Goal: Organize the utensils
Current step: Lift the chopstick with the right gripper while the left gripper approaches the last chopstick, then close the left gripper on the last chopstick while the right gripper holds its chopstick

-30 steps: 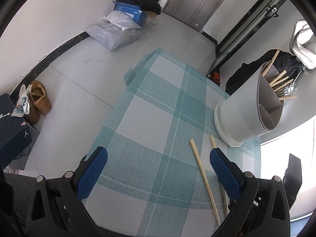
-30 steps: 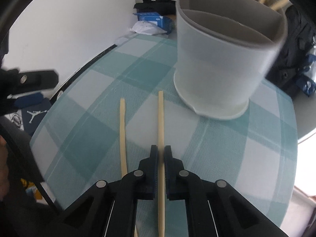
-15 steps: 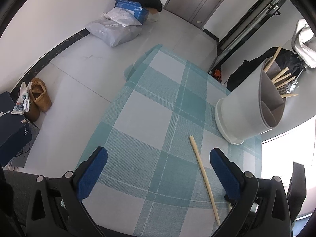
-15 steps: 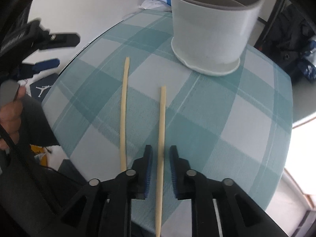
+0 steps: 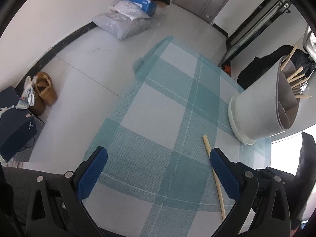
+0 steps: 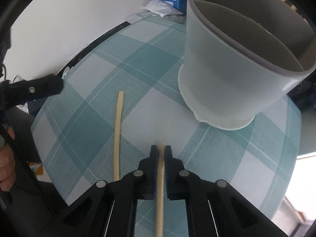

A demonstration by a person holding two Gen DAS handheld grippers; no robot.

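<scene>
My right gripper (image 6: pixel 161 150) is shut on a pale wooden chopstick (image 6: pixel 160 187), which runs back between the fingers, its tip just past the fingertips. It is held above the checked table, near the white divided utensil holder (image 6: pixel 227 75). A second chopstick (image 6: pixel 118 134) lies flat on the cloth to the left; it also shows in the left wrist view (image 5: pixel 214 175). My left gripper (image 5: pixel 158 156) is open and empty above the table's near edge. The holder (image 5: pixel 256 114) stands at the right there, with several wooden utensils (image 5: pixel 296 79) in its far compartment.
The table wears a teal and white checked cloth (image 5: pixel 167 108). Beyond it on the floor lie bags and a blue box (image 5: pixel 128 17), brown shoes (image 5: pixel 44 92) and a dark box (image 5: pixel 13 122). Dark bags (image 5: pixel 262 69) sit behind the holder.
My right gripper has closed on the chopstick and lifted it toward the holder, which now looms closer. Only one chopstick remains in the left wrist view. The left gripper has hardly moved.
</scene>
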